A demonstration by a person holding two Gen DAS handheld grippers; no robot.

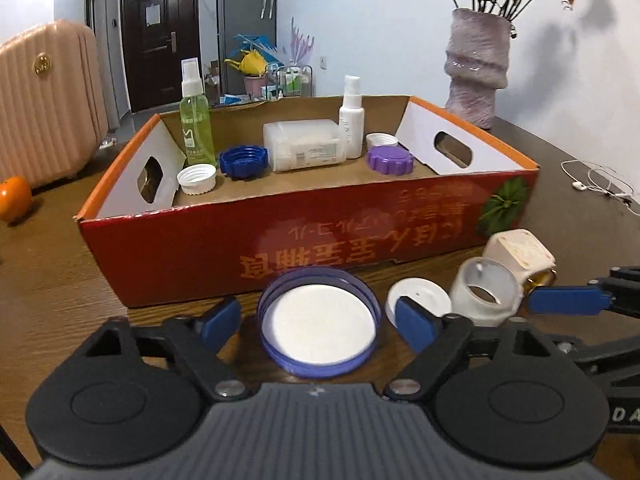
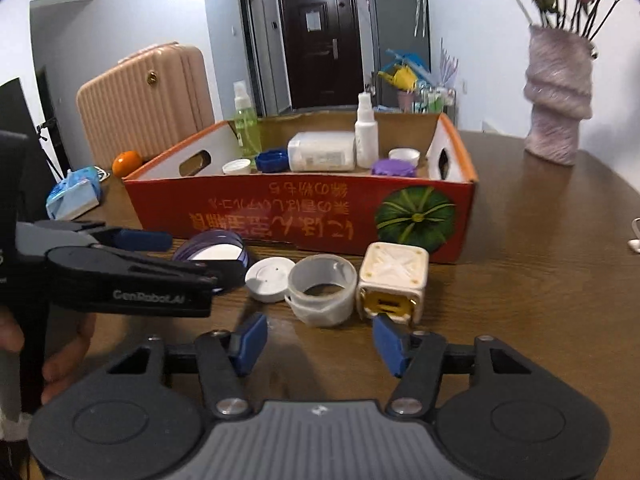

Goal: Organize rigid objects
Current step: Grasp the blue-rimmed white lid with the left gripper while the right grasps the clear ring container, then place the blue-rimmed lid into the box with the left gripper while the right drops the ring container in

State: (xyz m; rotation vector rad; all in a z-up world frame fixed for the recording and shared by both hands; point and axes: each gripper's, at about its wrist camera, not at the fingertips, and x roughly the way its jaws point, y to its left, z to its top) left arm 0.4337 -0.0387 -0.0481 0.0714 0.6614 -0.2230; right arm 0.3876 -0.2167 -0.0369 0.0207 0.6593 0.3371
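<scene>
**Two claws low over the loose lids in front of the red box**

Left wrist view: the red cardboard box (image 1: pixel 304 236) ahead of the left claw (image 1: pixel 318 322) carries orange print, upside down from here and not readable. The claw's blue pads stand apart on either side of the purple lid (image 1: pixel 318 322), which lies inner face up on the wooden table (image 1: pixel 60 280); neither pad presses it, so nothing is held. Just past the right pad sit a flat white cap (image 1: pixel 418 292), a frosted ring-shaped cap (image 1: pixel 486 294) and a cream square cap (image 1: pixel 520 252), with the right claw (image 1: pixel 568 300) reaching in beyond them. Inside the box, well ahead, stand a green spray bottle (image 1: pixel 196 128) and a white spray bottle (image 1: pixel 351 120), with a clear rectangular container (image 1: pixel 304 146) (its label too small to read) between them, among other caps. A pink vase (image 1: pixel 476 68) stands far right, an orange (image 1: pixel 14 198) far left.

Right wrist view: the left claw (image 2: pixel 192 256), stamped "GenRobot.AI" on its side, crosses in from the left, a hand (image 2: pixel 60 356) below it. The right claw (image 2: pixel 318 344) points downward at the table, jaws partly apart and empty; the frosted ring-shaped cap (image 2: pixel 322 294) sits just ahead between the pads, and the cream square cap (image 2: pixel 394 284) ahead of the right pad. A pink ribbed suitcase (image 2: pixel 148 96) stands beyond the box.
</scene>
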